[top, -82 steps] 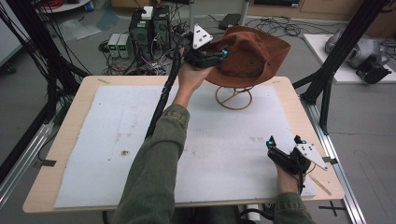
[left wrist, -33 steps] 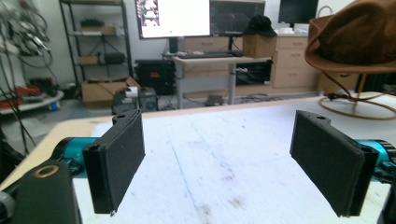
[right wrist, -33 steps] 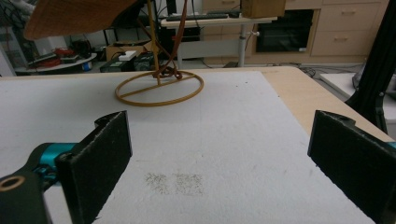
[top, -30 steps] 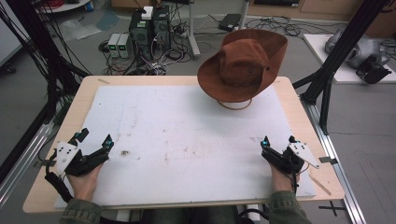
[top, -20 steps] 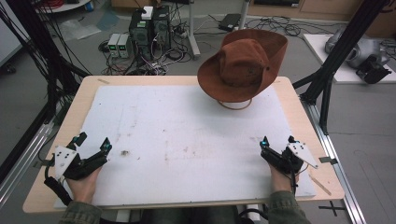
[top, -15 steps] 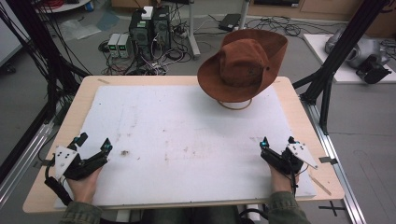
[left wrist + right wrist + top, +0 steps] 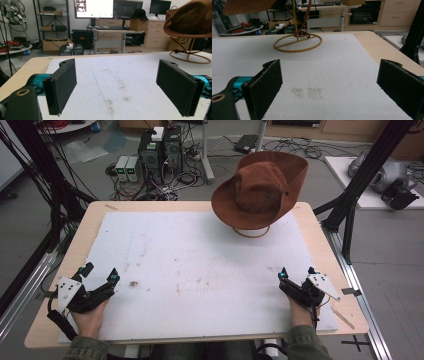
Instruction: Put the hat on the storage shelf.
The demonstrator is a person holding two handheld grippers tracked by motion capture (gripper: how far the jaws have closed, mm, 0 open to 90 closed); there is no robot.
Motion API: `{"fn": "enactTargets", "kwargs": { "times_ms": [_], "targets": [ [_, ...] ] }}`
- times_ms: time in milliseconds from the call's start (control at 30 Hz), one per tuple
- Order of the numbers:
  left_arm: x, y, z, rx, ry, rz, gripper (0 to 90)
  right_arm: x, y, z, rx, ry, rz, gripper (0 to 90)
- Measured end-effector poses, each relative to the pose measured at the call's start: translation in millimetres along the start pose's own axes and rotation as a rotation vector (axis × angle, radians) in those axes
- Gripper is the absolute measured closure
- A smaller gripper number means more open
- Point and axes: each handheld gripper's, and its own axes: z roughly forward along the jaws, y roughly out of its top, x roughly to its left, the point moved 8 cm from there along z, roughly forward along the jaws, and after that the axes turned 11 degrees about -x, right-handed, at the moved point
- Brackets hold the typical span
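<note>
A wooden table [image 7: 320, 235] carries a white mat [image 7: 210, 270] that covers most of its top and bears faint brown stains near the middle and toward the near left. Beyond the far edge, on the floor, sit computer boxes and a tangle of cables [image 7: 160, 155].

A brown felt hat [image 7: 260, 187] sits at the far right part of the mat, raised off the surface on a thin wire stand [image 7: 298, 41] whose round base ring lies flat on the mat. The hat is tilted, its brim turned up on the far side. In the left gripper view the hat [image 7: 192, 17] shows at the upper right, with the ring of the stand under it.

The left gripper [image 7: 99, 279] rests at the near left corner of the mat, held in the person's left hand [image 7: 90, 317]. Its jaws stand wide apart with nothing between them but bare mat.

The right gripper [image 7: 296, 272] rests at the near right corner, held in the right hand [image 7: 300, 312], well apart from the hat. Its jaws are also spread wide and hold nothing; in the right gripper view a small grey smudge [image 7: 308, 93] lies on the mat between them.
</note>
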Motion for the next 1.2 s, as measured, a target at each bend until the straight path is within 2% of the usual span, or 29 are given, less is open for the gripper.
{"fn": "enactTargets", "kwargs": {
  "times_ms": [533,1200],
  "targets": [
    [3.0,-0.7,-0.2,-0.003,0.007,-0.030,17.0,-1.6,0.5,-1.0,-0.004,-0.001,-0.002,5.4],
    [4.9,-2.1,-0.5,0.001,0.010,-0.034,17.0,-1.5,0.2,-1.2,-0.001,0.000,-0.004,5.4]
  ]
}}
